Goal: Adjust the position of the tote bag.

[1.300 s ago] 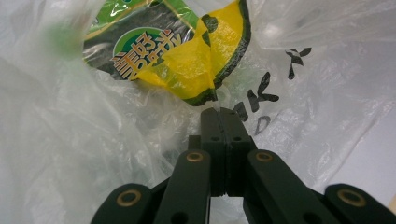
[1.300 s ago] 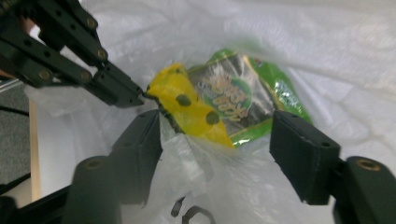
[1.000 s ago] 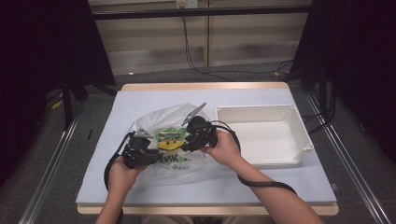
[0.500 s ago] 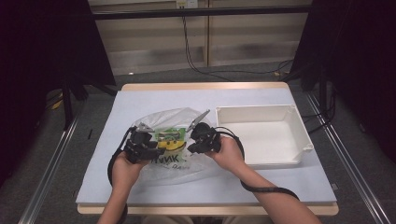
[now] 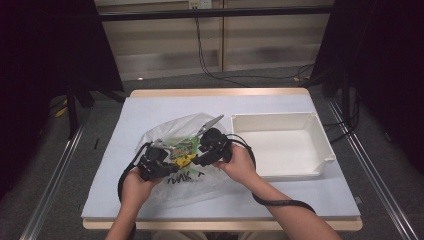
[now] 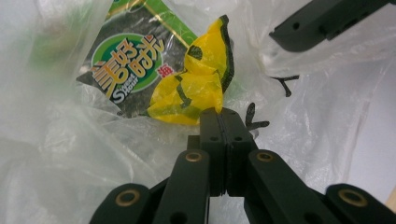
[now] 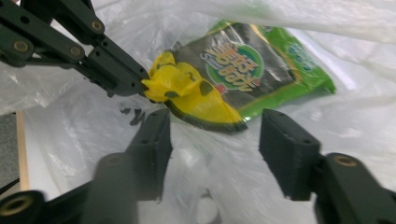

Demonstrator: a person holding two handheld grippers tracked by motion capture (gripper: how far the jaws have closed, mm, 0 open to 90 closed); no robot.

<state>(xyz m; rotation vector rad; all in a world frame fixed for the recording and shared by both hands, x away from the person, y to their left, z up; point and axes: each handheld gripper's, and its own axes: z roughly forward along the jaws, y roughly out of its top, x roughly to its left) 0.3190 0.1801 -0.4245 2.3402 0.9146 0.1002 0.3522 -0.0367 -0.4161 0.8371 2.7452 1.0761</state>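
High view: both forearms come in from the near edge of the table and bend toward each other over a clear plastic bag that lies left of a white bin. The left hand holds the left gripper low on the bag, pointing right and slightly away. The right hand holds the right gripper angled left and toward the person, its cable looping round the wrist. The two grippers nearly meet over a crumpled yellow wrapper, which lies just beside a green snack packet among the folds of the bag.

In the left gripper view the jaws stand pressed together, having just been closing; their tips sit at the lower edge of the yellow wrapper, with bag film around them. Whether they pinch the wrapper, the film or both I cannot tell.

In the right gripper view the left gripper's tip touches the wrapper's left end. The right gripper's own jaws stand apart, having just been opening, with the wrapper's lower edge just beyond the gap and no pad pressing on it; bag film lies beneath them.
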